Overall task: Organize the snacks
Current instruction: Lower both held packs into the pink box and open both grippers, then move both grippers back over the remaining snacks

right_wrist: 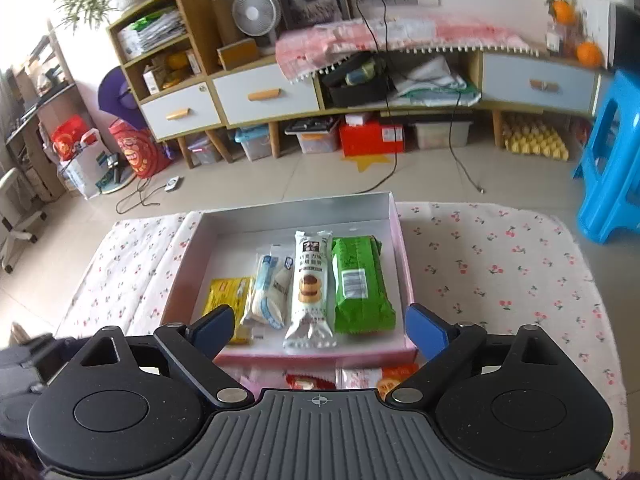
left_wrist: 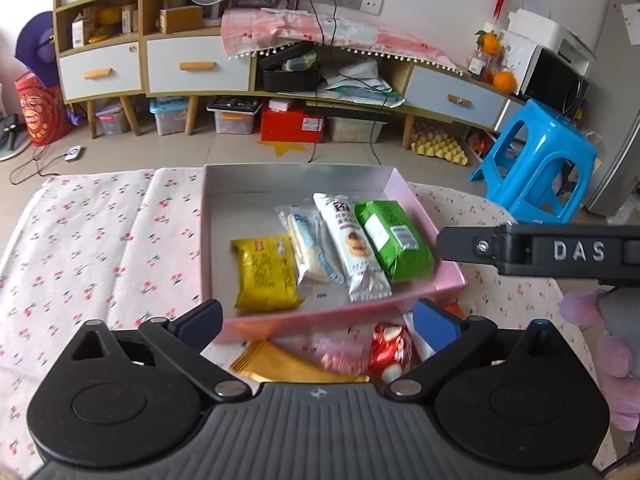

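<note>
Worktop [right_wrist: 500, 264]: cherry-print cloth, ahead of both claws.
Cabinet [right_wrist: 360, 92]: beyond, across tiled floor.
Left claw [left_wrist: 320, 322]: spread, empty.
Right claw [right_wrist: 318, 330]: spread, empty.

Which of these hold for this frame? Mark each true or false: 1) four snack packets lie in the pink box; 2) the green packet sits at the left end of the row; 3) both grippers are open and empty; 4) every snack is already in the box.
1) True: the pink box holds four packets.
2) False: the green packet is at the right end; the yellow packet is leftmost.
3) True: left gripper and right gripper hold nothing.
4) False: a red packet and others lie outside.
</note>
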`<state>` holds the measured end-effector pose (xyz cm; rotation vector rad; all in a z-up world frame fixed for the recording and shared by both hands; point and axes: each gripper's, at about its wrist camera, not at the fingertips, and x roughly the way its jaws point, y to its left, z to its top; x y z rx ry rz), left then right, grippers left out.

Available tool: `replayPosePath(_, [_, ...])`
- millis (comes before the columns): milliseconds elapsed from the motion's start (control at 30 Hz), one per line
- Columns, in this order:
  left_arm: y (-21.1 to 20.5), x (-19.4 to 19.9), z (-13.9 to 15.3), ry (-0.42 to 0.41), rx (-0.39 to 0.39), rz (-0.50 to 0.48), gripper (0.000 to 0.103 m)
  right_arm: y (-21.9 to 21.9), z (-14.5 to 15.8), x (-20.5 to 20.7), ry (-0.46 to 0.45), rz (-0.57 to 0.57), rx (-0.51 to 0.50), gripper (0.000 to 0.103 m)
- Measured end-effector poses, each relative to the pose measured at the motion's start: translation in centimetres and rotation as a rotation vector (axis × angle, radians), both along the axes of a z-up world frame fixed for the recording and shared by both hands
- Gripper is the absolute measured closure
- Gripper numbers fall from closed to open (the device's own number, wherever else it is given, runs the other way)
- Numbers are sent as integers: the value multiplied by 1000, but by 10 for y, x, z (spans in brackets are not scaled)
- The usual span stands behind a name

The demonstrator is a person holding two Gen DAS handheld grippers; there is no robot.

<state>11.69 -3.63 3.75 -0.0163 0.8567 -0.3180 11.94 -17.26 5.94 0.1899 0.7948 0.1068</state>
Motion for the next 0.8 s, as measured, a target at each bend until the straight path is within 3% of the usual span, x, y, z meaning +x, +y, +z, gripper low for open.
replayPosePath(233, [5,-26,0,16,54,32,0,0,-4,-34,-8,17,-68,8])
replayPosePath(367, [10,-38,-10,1,42,37,0,-2,-12,-52,-39,30,-103,3])
replayPosePath(800, [5,-69,-34,37,53,-43,0,-26,-55,-88,-12,180,-264,3])
